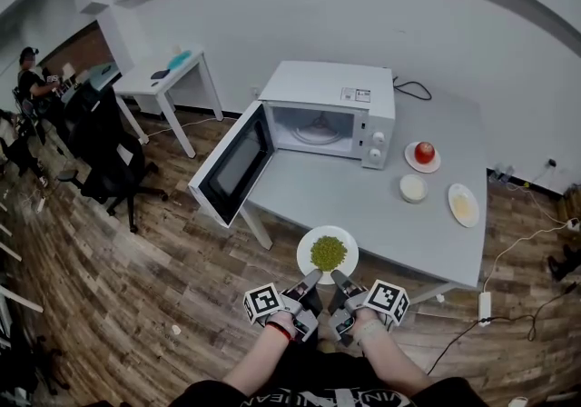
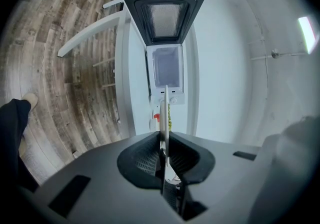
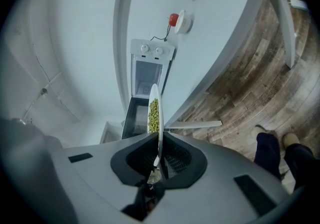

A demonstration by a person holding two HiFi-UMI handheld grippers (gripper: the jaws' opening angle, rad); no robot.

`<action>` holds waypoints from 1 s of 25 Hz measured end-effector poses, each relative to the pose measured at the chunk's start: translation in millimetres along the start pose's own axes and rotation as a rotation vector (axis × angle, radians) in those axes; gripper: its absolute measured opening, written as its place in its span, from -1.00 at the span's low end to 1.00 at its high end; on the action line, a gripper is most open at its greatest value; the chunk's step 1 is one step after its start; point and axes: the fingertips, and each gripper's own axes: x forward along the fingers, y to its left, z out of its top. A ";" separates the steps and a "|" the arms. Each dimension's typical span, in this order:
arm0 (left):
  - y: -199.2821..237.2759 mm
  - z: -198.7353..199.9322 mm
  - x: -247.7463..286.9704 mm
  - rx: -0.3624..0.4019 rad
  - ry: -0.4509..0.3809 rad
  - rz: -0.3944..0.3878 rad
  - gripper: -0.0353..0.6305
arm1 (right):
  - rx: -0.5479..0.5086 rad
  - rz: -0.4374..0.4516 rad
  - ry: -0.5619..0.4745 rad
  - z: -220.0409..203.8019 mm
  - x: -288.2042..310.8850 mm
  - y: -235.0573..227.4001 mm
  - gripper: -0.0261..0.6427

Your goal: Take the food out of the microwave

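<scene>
A white plate (image 1: 311, 267) heaped with green peas (image 1: 329, 253) hangs over the front edge of the grey table (image 1: 363, 205). My left gripper (image 1: 313, 281) is shut on the plate's near rim, and my right gripper (image 1: 338, 282) is shut on the same rim beside it. In the left gripper view the plate (image 2: 163, 118) shows edge-on between the jaws. The right gripper view shows the plate (image 3: 156, 118) edge-on with peas (image 3: 153, 113) on it. Behind, the white microwave (image 1: 327, 110) stands with its door (image 1: 234, 164) swung wide and its cavity bare.
On the table's right part sit a small plate with a red fruit (image 1: 424, 153), a small white bowl (image 1: 413, 188) and a plate of pale food (image 1: 463, 205). A black office chair (image 1: 113, 169) and a white side table (image 1: 168, 78) stand left. A person sits far left.
</scene>
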 end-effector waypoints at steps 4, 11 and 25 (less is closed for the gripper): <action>-0.6 -2.3 -5.2 -0.001 -0.002 0.002 -0.76 | 0.004 0.003 0.002 -4.7 -2.7 0.7 -0.78; 3.3 -0.6 -10.5 -0.011 0.006 0.013 -0.76 | 0.016 0.011 -0.009 -9.6 -1.5 0.2 -0.78; 4.3 2.3 -11.0 -0.035 0.028 0.013 -0.76 | 0.036 -0.002 -0.044 -10.9 0.6 0.2 -0.78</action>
